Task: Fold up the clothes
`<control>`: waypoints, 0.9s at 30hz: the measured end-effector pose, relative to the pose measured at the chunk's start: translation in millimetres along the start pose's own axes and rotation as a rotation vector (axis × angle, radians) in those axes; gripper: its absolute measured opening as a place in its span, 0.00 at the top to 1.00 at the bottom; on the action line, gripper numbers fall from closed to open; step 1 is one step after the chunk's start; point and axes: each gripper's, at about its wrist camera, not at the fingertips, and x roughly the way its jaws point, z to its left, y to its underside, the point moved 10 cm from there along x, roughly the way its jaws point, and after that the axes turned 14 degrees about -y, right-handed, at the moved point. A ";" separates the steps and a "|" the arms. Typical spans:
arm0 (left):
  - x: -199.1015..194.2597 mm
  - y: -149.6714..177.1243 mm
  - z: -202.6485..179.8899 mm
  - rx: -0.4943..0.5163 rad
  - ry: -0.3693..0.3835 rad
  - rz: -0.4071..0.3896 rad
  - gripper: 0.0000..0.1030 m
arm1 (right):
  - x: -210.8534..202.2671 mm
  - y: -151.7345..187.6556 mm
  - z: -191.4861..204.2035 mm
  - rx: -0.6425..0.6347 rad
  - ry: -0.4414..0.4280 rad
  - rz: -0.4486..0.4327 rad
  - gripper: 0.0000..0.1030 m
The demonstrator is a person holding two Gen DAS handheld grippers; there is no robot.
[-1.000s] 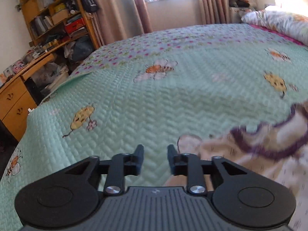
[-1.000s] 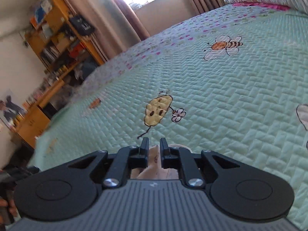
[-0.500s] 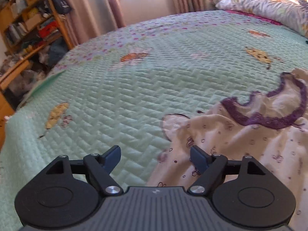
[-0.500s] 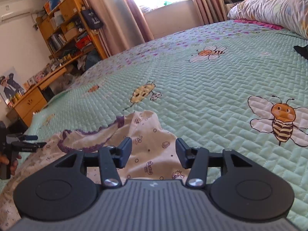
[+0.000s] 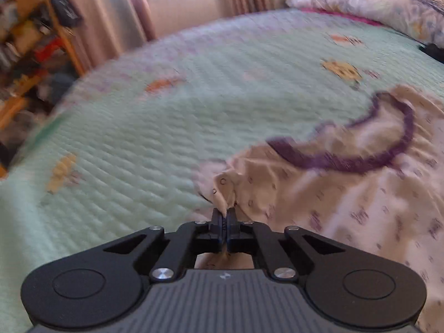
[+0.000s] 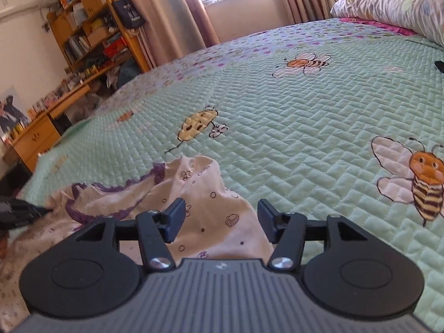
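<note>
Left tool is pinching a corner of the garment, which lies rumpled on the bed. Right tool is spread wide above another garment corner.

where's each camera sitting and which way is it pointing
Left wrist: on the left gripper, low over the green quilt, facing the window; its fingers are shut on a corner of the white printed garment.
Right wrist: on the right gripper, facing the same way; its open fingers straddle another garment corner, and the left gripper shows at the left edge.
Shared: garment, quilt, pillow, bookshelf.
</note>
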 end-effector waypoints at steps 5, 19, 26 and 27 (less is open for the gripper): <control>3.4 -8.8 19.8 -0.045 -0.061 0.018 0.98 | 30.6 -1.8 4.5 0.007 -0.049 0.058 0.43; -5.4 -59.5 40.7 -0.043 -0.173 -0.078 0.98 | 21.8 -71.7 70.0 -0.403 0.205 -0.055 1.00; 14.8 -29.1 31.8 0.011 -0.170 -0.003 0.98 | 46.7 -48.7 34.6 -0.228 0.084 0.059 0.78; 16.5 -25.2 31.3 0.010 -0.167 0.004 0.97 | 47.8 -42.1 31.9 -0.211 0.054 0.062 0.73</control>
